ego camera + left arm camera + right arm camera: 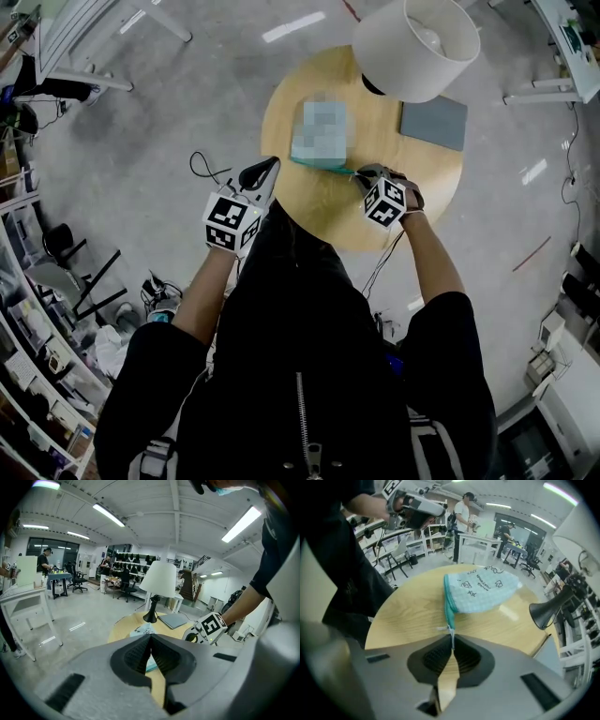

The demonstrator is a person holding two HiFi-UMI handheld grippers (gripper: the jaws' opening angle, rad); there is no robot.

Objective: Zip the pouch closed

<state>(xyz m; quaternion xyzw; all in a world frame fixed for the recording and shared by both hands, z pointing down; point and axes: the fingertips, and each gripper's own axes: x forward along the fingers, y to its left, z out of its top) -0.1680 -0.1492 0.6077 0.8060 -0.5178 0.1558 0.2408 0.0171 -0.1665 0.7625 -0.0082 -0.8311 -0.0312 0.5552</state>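
Observation:
A light-blue patterned pouch (319,131) (480,590) lies on the round wooden table (422,192), its teal zipper edge (449,602) facing me. My right gripper (359,174) (453,641) points steeply down at the zipper's near end. Its jaws are shut on the small white zipper pull (450,631). My left gripper (272,165) (150,637) hangs at the table's left front edge, a short way from the pouch (142,630). It is shut with nothing between its jaws. The left gripper view also shows the right gripper's marker cube (212,626).
A white-shaded lamp (415,37) (160,581) on a black base stands at the table's far side. A flat grey pad (433,122) (174,619) lies beside it on the right. Cables, chairs, desks and people are on the floor around.

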